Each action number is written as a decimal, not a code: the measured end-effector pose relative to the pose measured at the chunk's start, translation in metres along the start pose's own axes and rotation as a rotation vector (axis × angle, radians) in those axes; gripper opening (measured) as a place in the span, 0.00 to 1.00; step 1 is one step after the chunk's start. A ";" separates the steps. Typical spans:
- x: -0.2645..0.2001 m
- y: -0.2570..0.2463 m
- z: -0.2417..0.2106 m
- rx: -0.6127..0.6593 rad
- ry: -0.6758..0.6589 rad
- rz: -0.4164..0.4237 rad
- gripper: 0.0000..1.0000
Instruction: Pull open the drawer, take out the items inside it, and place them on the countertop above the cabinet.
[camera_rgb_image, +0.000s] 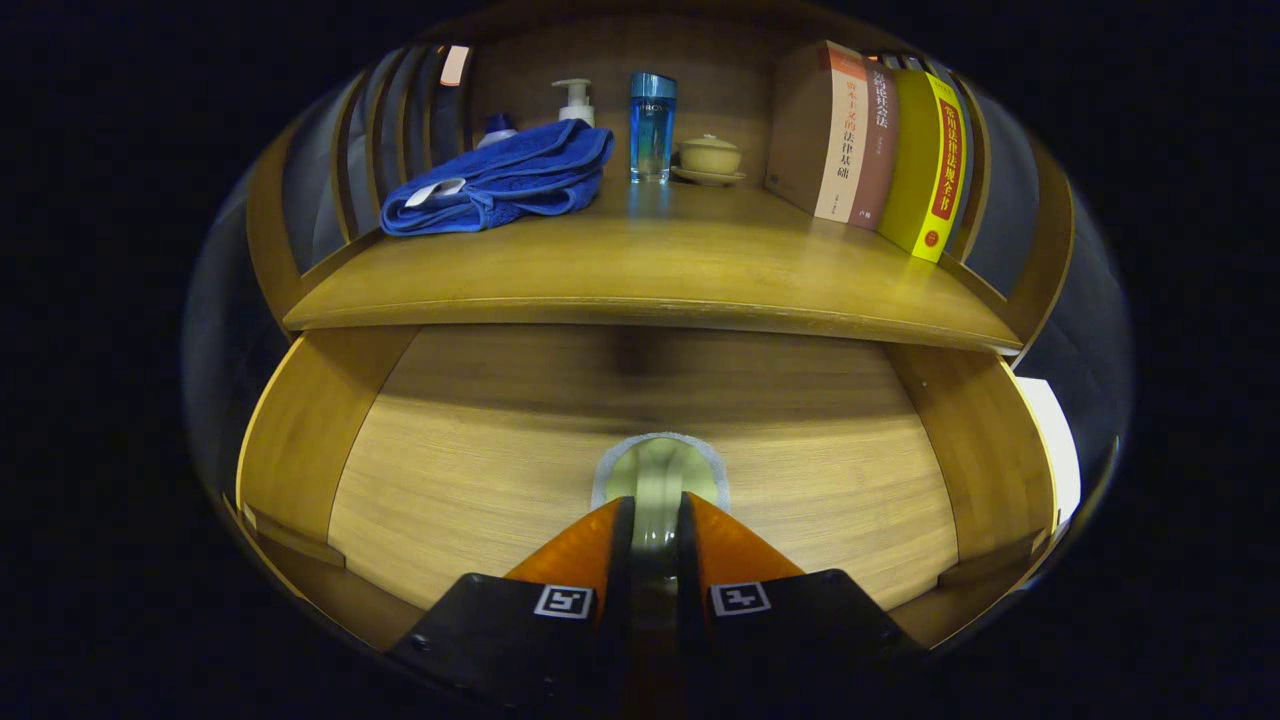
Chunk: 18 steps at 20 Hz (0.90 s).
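The claw (657, 520) is pinching a pale rounded item (658, 470) over the open drawer (480, 450) floor, near its front edge. The narrow grip risks slipping while lifting; the desk (650, 270) edge overhanging above could knock it loose.

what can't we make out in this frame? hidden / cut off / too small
- Item held in the tongs, gripper view: pale rounded thing over the open drawer; the tong fingers cover its lower part, so its kind is unclear.
- Drawer back, gripper view: shadowed under the countertop.
- Small bottle: mostly behind the blue towel.
- Pump bottle: base hidden by the towel.
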<state>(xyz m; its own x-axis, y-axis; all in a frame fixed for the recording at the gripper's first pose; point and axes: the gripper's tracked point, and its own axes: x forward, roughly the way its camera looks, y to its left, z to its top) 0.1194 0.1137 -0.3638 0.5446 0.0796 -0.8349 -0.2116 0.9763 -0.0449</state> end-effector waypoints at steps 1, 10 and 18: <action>0.001 0.001 0.000 -0.001 -0.012 0.005 0.27; -0.019 -0.001 0.017 0.031 -0.074 0.024 0.24; -0.102 0.004 0.103 -0.003 -0.307 0.057 0.23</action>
<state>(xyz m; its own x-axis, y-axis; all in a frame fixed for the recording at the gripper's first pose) 0.1464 0.1299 -0.2220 0.7514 0.1918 -0.6314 -0.2509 0.9680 -0.0046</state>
